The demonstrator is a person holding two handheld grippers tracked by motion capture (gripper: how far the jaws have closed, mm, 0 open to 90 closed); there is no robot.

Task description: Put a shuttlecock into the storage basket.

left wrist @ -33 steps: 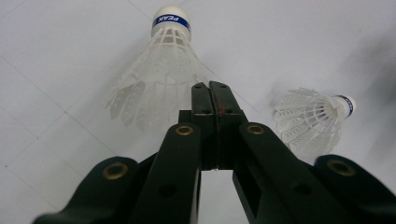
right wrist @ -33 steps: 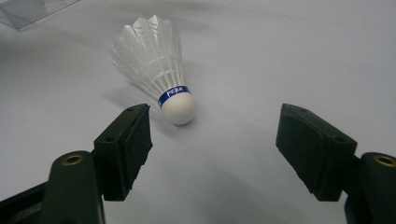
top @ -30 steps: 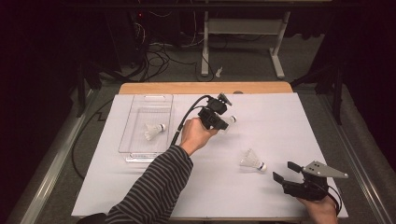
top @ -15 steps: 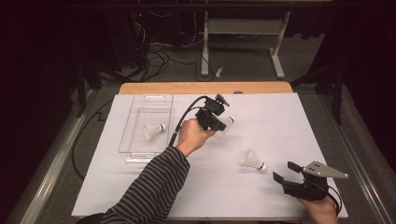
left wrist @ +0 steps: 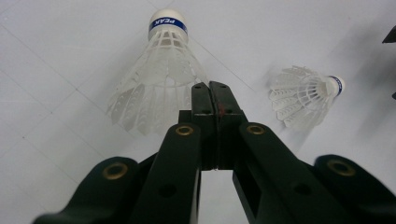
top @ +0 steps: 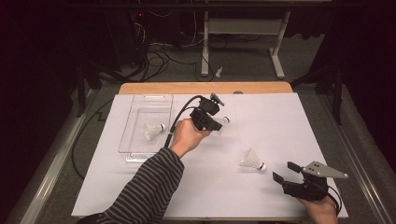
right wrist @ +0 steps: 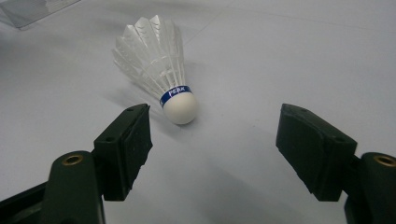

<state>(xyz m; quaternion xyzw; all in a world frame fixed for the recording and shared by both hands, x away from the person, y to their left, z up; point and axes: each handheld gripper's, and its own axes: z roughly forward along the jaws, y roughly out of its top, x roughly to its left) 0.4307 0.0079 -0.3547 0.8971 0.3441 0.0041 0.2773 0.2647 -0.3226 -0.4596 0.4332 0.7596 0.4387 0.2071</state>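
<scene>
The left gripper [top: 215,122] is held above the middle of the white table cover [top: 280,121], its jaws pressed together. In the left gripper view the two black pads meet face to face on the feather edge of a white shuttlecock [left wrist: 156,84]. Whether a feather is actually pinched between the pads cannot be told, because the joint hides the contact. The skirt of this shuttlecock fans out to the left of the jaw tips, and its cork, with a blue band, points away from the gripper. In the high view its cork [top: 225,120] shows just beyond the jaws.

The right gripper [top: 286,171] rests near the front right corner of the cover with its jaws spread wide and nothing between them. A second shuttlecock [top: 252,160] lies on its side on the cover just ahead of it. In the right gripper view its cork [right wrist: 180,106] faces the gripper, nearer the left-hand pad [right wrist: 133,140] than the other, and touches neither.

A third shuttlecock [top: 153,131] lies inside the clear plastic tray [top: 135,151] at the left of the cover, well apart from both grippers.
</scene>
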